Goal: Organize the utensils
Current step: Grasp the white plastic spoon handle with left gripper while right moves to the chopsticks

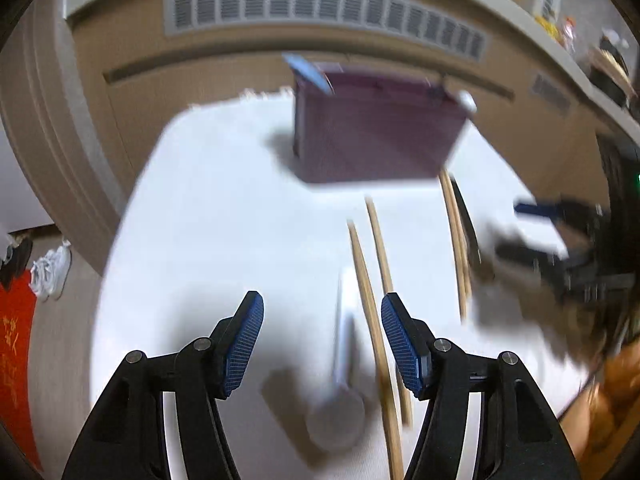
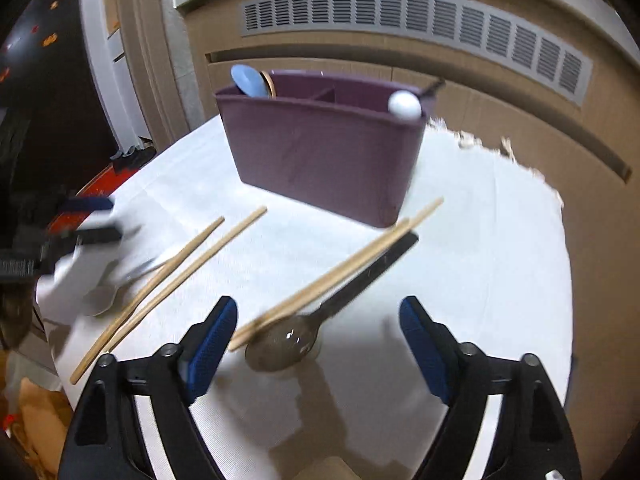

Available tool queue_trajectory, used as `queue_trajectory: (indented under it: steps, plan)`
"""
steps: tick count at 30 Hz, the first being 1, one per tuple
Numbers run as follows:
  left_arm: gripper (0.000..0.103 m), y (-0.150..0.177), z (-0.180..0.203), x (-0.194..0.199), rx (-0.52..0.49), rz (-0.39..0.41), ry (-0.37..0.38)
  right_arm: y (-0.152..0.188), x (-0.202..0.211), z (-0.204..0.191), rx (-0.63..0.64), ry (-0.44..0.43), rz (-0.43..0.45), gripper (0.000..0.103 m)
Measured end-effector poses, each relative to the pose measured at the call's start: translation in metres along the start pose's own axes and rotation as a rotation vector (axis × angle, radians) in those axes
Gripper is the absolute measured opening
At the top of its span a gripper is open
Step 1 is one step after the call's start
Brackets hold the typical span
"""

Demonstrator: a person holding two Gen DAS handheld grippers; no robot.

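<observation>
Both grippers, left (image 1: 322,340) and right (image 2: 318,344), had jaws spread wide, holding nothing, above chopsticks (image 2: 320,276) and a spoon (image 2: 316,320).

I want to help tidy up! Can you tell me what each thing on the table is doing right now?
Left claw: open, holding nothing.
Right claw: open wide, holding nothing.
Purple holder: upright, some utensils already inside.
Blue spoon: standing in the holder.
Black-handled spoon: lying flat on the cloth.
Pale spoon: lying flat.
Two chopstick pairs: lying flat, not put away.
</observation>
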State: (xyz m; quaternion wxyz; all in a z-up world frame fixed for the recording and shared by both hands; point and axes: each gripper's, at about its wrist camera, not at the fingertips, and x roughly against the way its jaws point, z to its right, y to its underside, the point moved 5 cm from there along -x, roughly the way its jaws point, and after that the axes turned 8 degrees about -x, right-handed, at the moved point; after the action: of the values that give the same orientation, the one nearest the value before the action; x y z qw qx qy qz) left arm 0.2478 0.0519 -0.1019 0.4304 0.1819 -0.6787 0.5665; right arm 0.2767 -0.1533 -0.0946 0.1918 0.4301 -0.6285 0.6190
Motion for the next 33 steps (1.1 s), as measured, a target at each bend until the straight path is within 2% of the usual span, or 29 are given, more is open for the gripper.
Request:
queue_trajectory:
  steps: [3,6,9,11,13,15,18,28,30,32,33]
  plan:
    - [0.061,0.017,0.015,-0.007,-0.031,-0.036,0.031,0.006,-0.003,-0.002,-0.029,-0.027,-0.024,0.087]
    - [0.054,0.017,0.021,-0.017,-0.028,-0.057,0.040,0.014,-0.008,-0.003,-0.063,-0.053,-0.054,0.087]
    - [0.051,0.011,0.020,-0.026,-0.011,-0.063,0.039,0.021,-0.015,-0.003,-0.084,-0.055,-0.077,0.087]
    - [0.041,0.007,0.018,-0.033,0.000,-0.075,0.028,0.021,-0.018,-0.004,-0.097,-0.059,-0.087,0.087]
    - [0.036,0.003,0.012,-0.038,0.010,-0.077,0.023,0.019,-0.017,-0.008,-0.092,-0.061,-0.079,0.087]
    - [0.021,-0.001,0.011,-0.040,0.004,-0.070,0.008,0.015,-0.014,-0.019,-0.053,-0.062,-0.056,0.087]
    - [0.013,-0.002,0.006,-0.034,0.026,-0.049,0.008,0.008,-0.012,-0.041,0.017,-0.066,-0.042,0.087]
    - [0.012,-0.001,-0.033,0.009,0.156,0.078,-0.005,-0.001,-0.039,-0.102,0.124,-0.122,-0.090,0.087]
    - [0.012,0.004,-0.046,0.015,0.190,0.088,-0.024,-0.001,-0.045,-0.115,0.130,-0.138,-0.106,0.076]
    - [0.012,0.010,-0.057,0.019,0.221,0.093,-0.056,0.000,-0.056,-0.129,0.136,-0.173,-0.172,0.034]
    - [0.013,0.013,-0.062,0.019,0.228,0.091,-0.071,0.000,-0.061,-0.132,0.125,-0.185,-0.195,0.030]
